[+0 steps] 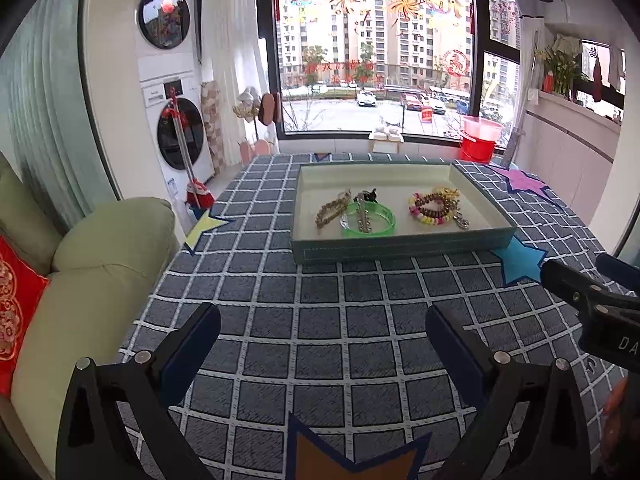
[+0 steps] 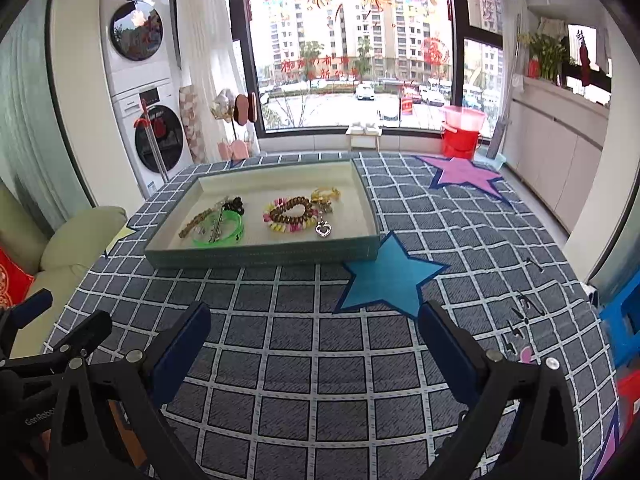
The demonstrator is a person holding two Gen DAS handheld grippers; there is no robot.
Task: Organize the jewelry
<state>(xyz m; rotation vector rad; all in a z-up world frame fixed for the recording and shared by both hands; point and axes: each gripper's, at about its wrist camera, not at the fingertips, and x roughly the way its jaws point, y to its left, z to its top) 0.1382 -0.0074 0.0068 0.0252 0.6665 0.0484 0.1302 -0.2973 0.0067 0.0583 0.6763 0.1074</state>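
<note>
Jaws of left gripper (image 1: 322, 334) & right gripper (image 2: 314, 326) wide apart, empty, short of jewelry tray (image 2: 260, 256).

Left tongs (image 1: 322, 334) spread wide over checked cloth (image 1: 320, 320), jewelry tray (image 1: 400, 246) beyond

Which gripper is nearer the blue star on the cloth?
Right. The right gripper hovers open just short of the blue star, which lies right ahead of its jaws. The left gripper, also open, sits further to the star's left.
</note>
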